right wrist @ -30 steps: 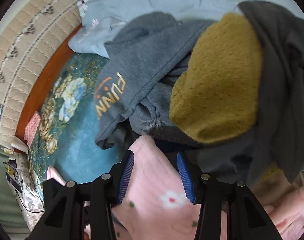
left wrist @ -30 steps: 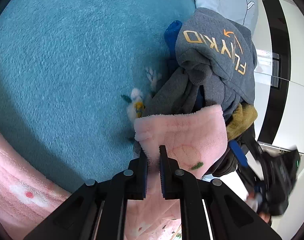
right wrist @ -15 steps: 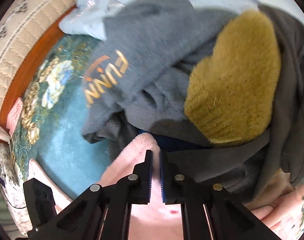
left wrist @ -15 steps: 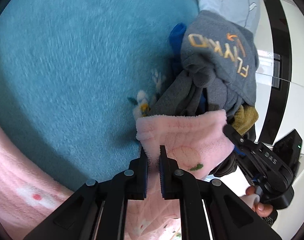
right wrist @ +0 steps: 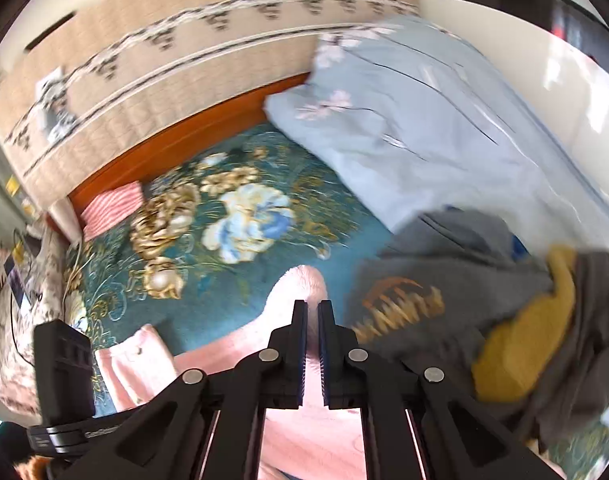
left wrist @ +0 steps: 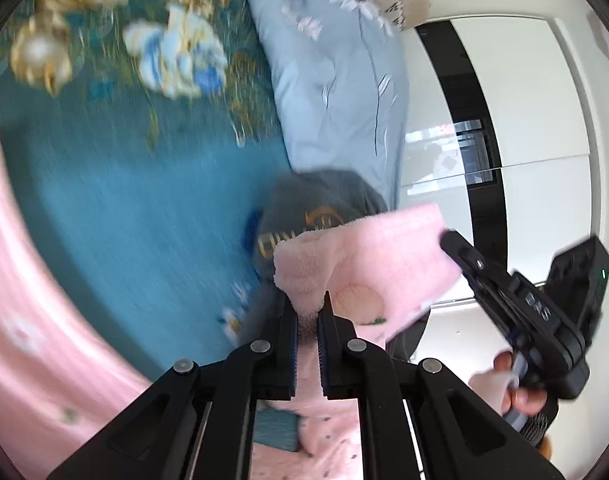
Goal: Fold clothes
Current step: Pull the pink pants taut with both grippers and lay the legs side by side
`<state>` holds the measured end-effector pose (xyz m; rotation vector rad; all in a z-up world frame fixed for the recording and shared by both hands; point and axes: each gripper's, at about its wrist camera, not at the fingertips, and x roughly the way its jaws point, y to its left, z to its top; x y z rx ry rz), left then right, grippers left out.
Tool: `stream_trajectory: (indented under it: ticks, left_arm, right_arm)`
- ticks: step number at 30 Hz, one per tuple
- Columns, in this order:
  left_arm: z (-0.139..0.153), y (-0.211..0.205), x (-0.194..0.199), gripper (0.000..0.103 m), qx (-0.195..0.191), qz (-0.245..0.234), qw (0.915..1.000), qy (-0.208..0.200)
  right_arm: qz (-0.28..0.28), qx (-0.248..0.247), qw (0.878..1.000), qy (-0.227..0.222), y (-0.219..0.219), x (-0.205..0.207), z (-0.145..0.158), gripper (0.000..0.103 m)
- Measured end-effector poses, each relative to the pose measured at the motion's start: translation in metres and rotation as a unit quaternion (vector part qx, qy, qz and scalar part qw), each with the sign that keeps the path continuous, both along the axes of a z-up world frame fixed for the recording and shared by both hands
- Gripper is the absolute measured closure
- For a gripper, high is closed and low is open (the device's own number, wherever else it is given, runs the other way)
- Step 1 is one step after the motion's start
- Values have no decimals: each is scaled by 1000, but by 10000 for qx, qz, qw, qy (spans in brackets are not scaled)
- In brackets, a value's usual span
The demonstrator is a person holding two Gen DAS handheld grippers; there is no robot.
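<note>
The thick pink fleece garment with small flower print (left wrist: pixel 368 264) is lifted off the bed, pinched along 1 edge by both tools. The left tool (left wrist: pixel 307 312) has its jaws drawn narrow, with a folded lip of the fleece bunched between the blue pads. The right tool (right wrist: pixel 312 312) is likewise nearly closed on a rounded hump of the same pink cloth; in the left wrist view it shows at the far corner of the raised edge (left wrist: pixel 456 248), with the person's hand (left wrist: pixel 504 384) around its handle.

Below the lifted edge lies the teal plush bedspread with gold and blue flowers (right wrist: pixel 232 216). Just beside the garment sits a heap of unfolded clothes: a grey sweatshirt with orange lettering (right wrist: pixel 416 300), a mustard-yellow fuzzy piece (right wrist: pixel 528 340) and a darker grey one. A pale blue pillow with a floral print (right wrist: pixel 416 120) rests behind them, against the beige quilted headboard (right wrist: pixel 184 60).

The fleece looks soft, limp and light but bulky; it will sag between the 2 grips and will not hold a crease by itself. Its nap should grip the pads well. The best hold is probably at the 2 corners of a hem, kept apart and taut, so the body hangs flat. The trailing part could snag the grey sweatshirt close by.
</note>
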<state>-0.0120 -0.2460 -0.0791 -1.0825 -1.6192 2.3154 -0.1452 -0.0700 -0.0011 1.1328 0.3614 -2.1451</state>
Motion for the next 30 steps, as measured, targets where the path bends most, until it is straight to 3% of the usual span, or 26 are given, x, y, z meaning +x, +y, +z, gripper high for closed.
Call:
stream_trajectory:
  ticks: [4, 9, 12, 19, 30]
  left_arm:
    - [-26, -28, 2, 95, -310, 140, 9992, -205]
    - [-64, -65, 16, 95, -207, 331, 9979, -513]
    - [-84, -80, 4, 95, -227, 398, 9971, -614]
    - [-104, -111, -17, 95, -64, 732, 9952, -645]
    - [-159, -126, -33, 95, 78, 702, 9901, -1216]
  right_arm:
    - [233, 203, 9995, -83, -51, 7, -10, 97]
    - [483, 766, 9958, -140, -111, 12, -47, 97]
    - [472, 980, 9939, -159, -139, 6, -68, 98]
    - [433, 1308, 9904, -96, -182, -16, -102, 98]
    - [352, 1842, 9816, -362, -220, -34, -185, 99]
